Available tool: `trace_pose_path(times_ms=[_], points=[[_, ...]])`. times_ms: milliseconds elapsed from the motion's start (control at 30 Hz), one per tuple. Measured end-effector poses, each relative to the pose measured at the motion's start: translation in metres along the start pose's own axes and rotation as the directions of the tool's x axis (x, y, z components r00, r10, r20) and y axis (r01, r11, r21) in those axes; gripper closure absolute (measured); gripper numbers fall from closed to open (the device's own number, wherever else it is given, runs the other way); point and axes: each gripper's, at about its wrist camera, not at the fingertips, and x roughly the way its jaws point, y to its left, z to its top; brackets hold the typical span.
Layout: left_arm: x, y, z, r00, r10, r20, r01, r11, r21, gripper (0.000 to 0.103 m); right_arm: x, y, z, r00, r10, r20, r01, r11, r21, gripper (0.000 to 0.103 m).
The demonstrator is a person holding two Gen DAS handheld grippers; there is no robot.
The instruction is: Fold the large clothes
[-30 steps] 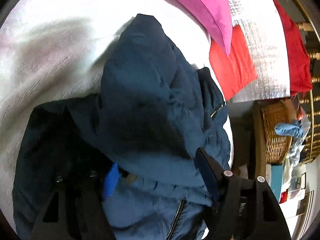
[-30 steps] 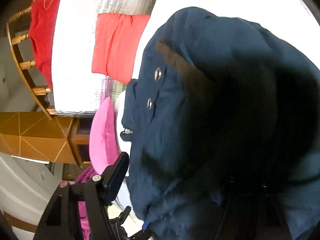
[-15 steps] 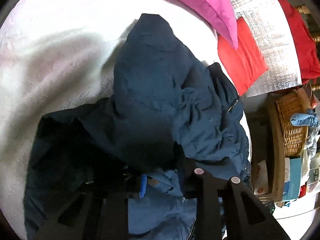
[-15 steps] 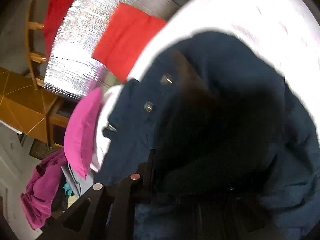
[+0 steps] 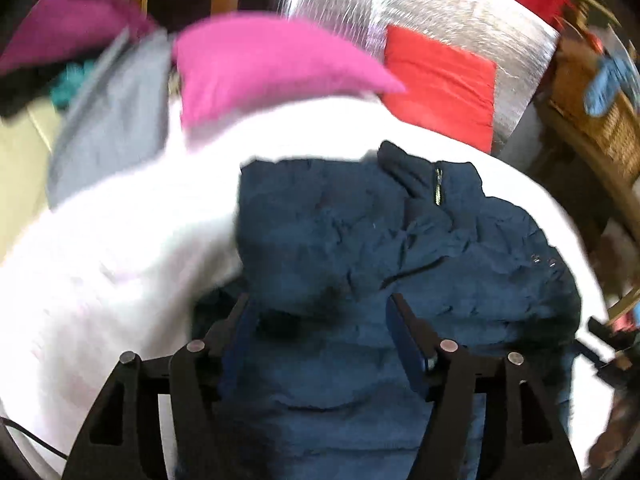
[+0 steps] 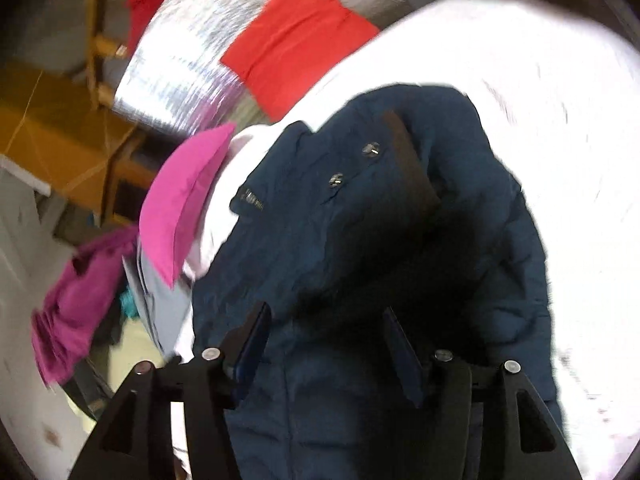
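A navy padded jacket lies bunched and folded over on a white bed cover, its zip and collar toward the far side. My left gripper hovers just over the jacket's near part; its jaws are opening and no fabric is pinched between the pads. In the right wrist view the same jacket shows two snap buttons and a brown strip. My right gripper hangs above it, jaws also opening, with only the jacket's surface below the gap. Both views are blurred by motion.
A pink pillow lies at the bed's far edge, with a grey garment and a magenta one to its left. A folded red cloth rests on a silver foil mat. A wicker basket stands on the right.
Half a second ago both grippers were nearly shut down in the jacket's fabric. Both have since spread their jaws, risen off the jacket and rolled; the jacket stays on the bed.
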Motion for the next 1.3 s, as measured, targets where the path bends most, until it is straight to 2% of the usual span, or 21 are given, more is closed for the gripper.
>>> trace_pose_path(times_ms=[67, 133, 300, 433, 633, 733, 867, 933, 1100, 1200, 1300], points=[[-0.005, 0.003, 0.004, 0.999, 0.032, 0.035, -0.033, 0.999, 0.023, 0.035, -0.011, 0.002, 0.001, 1.0, 0.003, 0.024, -0.003, 1.0, -0.026, 0.042], [-0.008, 0.008, 0.008, 0.995, 0.064, 0.072, -0.067, 0.997, 0.035, 0.035, -0.024, 0.0, 0.006, 0.994, -0.002, 0.108, 0.004, 1.0, -0.014, 0.042], [-0.006, 0.014, 0.015, 0.99, 0.101, 0.097, -0.105, 0.994, 0.035, 0.035, -0.022, -0.014, 0.016, 0.963, -0.169, 0.208, 0.166, 0.986, 0.031, 0.042], [0.001, 0.018, 0.019, 0.989, 0.112, 0.094, -0.115, 0.993, 0.032, 0.035, -0.012, -0.036, 0.024, 0.961, -0.187, 0.205, 0.166, 0.979, 0.116, 0.041], [0.004, 0.024, 0.023, 0.987, 0.133, 0.093, -0.136, 0.99, 0.03, 0.035, -0.014, -0.049, 0.036, 0.949, -0.184, 0.257, 0.149, 0.978, 0.148, 0.035], [0.008, 0.035, 0.029, 0.992, 0.1, 0.075, -0.101, 0.995, 0.014, 0.034, -0.016, -0.054, 0.04, 0.94, -0.196, 0.281, 0.156, 0.975, 0.157, 0.029], [0.013, 0.063, 0.041, 0.996, 0.053, 0.066, -0.049, 0.997, -0.062, 0.021, -0.016, -0.072, 0.047, 0.936, -0.213, 0.279, 0.159, 0.966, 0.204, 0.026], [0.019, 0.081, 0.046, 0.998, 0.035, 0.051, -0.029, 0.992, -0.119, 0.019, -0.013, -0.08, 0.049, 0.938, -0.219, 0.268, 0.161, 0.962, 0.22, 0.024], [0.059, 0.112, 0.046, 0.996, -0.04, -0.076, 0.019, 0.965, -0.262, 0.019, 0.005, -0.093, 0.054, 0.962, -0.169, 0.217, 0.115, 0.964, 0.239, 0.023], [0.079, 0.113, 0.041, 0.989, -0.08, -0.128, 0.04, 0.956, -0.289, 0.019, 0.019, -0.091, 0.055, 0.973, -0.151, 0.172, 0.113, 0.97, 0.215, 0.023], [0.091, 0.104, 0.039, 0.982, -0.119, -0.145, 0.075, 0.957, -0.279, 0.019, 0.032, -0.089, 0.054, 0.982, -0.129, 0.14, 0.101, 0.975, 0.197, 0.021]])
